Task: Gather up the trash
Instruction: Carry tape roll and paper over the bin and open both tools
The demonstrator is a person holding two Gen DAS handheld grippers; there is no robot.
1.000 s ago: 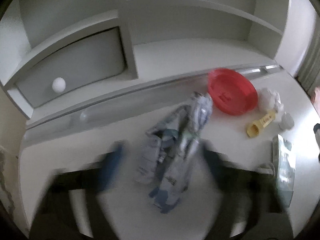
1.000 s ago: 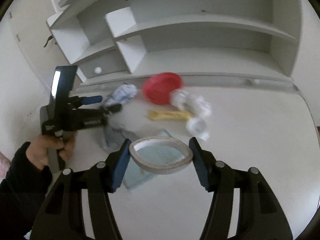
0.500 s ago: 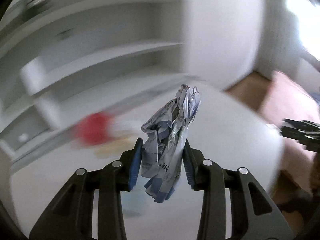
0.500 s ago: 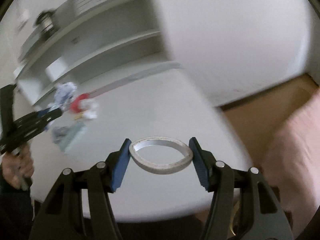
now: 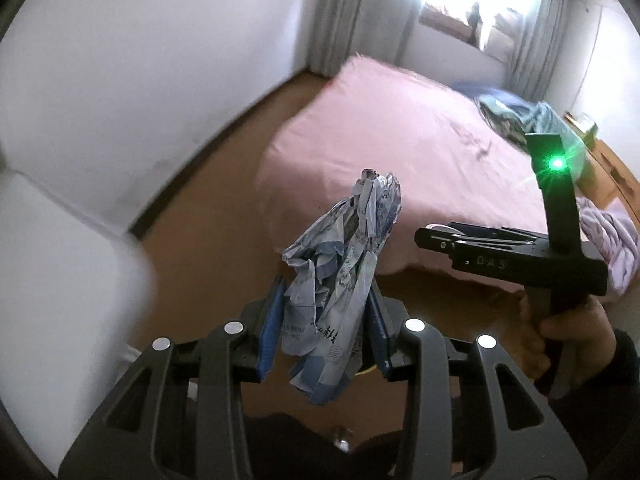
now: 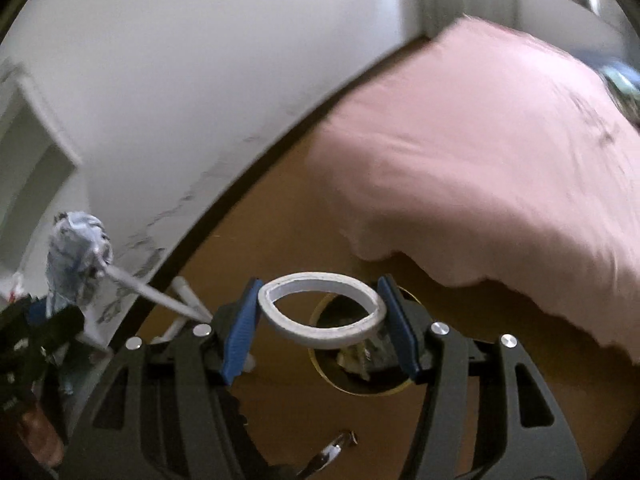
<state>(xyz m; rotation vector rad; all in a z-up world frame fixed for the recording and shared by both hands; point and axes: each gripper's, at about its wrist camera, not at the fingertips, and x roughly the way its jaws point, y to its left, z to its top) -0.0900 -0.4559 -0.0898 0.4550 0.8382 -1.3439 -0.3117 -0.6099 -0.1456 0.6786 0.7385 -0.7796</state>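
Observation:
My left gripper [image 5: 325, 328] is shut on a crumpled blue-and-white plastic wrapper [image 5: 340, 272] and holds it in the air over the brown floor. My right gripper [image 6: 322, 322] is shut on a white tape ring [image 6: 322, 314], squeezed into an oval. Right below the ring on the floor stands a round bin with a gold rim [image 6: 372, 392] and some trash inside. The right gripper shows from the side in the left wrist view [image 5: 432, 240]. The wrapper also shows at the left in the right wrist view [image 6: 76, 256].
A bed with a pink sheet [image 5: 420, 152] fills the right side, with clothes [image 5: 532, 116] at its far end. A white wall with a dark skirting [image 6: 248, 184] runs on the left. White furniture [image 5: 60, 264] stands at the near left.
Both grippers have swung away from the white desk toward the floor and bed, each still holding its item. The bin has come into the right wrist view.

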